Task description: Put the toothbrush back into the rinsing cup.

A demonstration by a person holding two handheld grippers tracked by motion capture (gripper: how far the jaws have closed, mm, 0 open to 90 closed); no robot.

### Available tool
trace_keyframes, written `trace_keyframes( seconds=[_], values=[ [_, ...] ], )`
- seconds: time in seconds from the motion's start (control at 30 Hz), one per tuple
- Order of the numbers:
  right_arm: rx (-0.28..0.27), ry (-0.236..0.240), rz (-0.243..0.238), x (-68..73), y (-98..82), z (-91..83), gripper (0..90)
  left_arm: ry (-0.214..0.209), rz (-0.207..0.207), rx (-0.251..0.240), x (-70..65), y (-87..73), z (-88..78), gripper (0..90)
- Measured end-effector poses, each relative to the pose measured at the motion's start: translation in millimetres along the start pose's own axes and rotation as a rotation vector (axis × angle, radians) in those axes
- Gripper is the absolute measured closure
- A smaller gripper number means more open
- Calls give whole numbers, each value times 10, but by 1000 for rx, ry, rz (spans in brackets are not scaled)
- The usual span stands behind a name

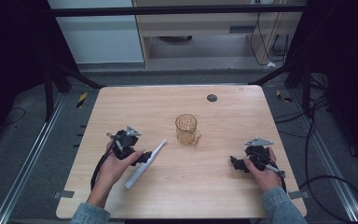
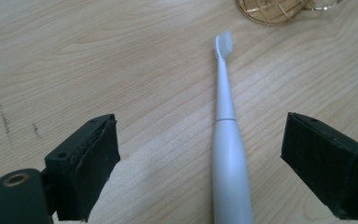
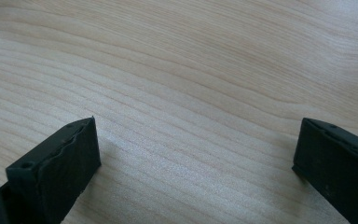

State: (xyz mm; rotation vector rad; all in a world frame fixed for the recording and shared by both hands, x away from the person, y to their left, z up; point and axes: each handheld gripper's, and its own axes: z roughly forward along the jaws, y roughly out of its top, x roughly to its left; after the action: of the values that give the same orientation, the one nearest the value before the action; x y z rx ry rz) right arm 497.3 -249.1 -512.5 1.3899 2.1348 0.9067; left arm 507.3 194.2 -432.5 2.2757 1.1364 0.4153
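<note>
A white electric toothbrush [image 1: 145, 163] lies flat on the wooden table [image 1: 214, 186], its brush head pointing toward an amber glass cup [image 1: 186, 129] that stands upright at the middle. My left gripper [image 1: 142, 157] is open and straddles the toothbrush handle [image 2: 230, 158], one jaw on each side with a gap to both. The cup's base [image 2: 272, 9] shows at the top edge of the left gripper view. My right gripper [image 1: 236, 164] rests low at the right of the table, open, with only bare wood [image 3: 196, 116] between its jaws.
A small dark round disc [image 1: 211, 97] sits near the table's far edge. Black frame struts and cables run along both sides of the table on the floor. A wooden cabinet stands beyond the far edge.
</note>
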Motion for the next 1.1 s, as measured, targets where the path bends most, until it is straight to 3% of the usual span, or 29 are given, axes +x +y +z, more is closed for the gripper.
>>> trace_keyframes(
  seconds=[0.07, 0.17, 0.37, 0.5, 0.87, 1.0, 1.1],
  values=[
    [3, 2, 6, 3, 3, -2, 4, -36, 11, 3, -40, 34, -30, 107],
    [3, 11, 5, -2, 6, 0, 4, 11, 61, 39, -98, 51, -43, 106],
    [4, 6, 4, 1, 4, -3, 6, 24, 58, 64, -108, 56, -60, 105],
    [4, 6, 6, 3, 5, -3, 6, 33, 80, 82, -94, 80, -78, 96],
    [2, 11, 2, -4, 5, 0, 5, 25, 80, 149, -52, 168, -69, 101],
    [2, 11, 3, -3, 5, -1, 5, 26, 98, 172, -92, 179, -47, 141],
    [2, 11, 3, -3, 5, -1, 5, -3, 142, 240, -178, 168, 54, 203]
  ],
)
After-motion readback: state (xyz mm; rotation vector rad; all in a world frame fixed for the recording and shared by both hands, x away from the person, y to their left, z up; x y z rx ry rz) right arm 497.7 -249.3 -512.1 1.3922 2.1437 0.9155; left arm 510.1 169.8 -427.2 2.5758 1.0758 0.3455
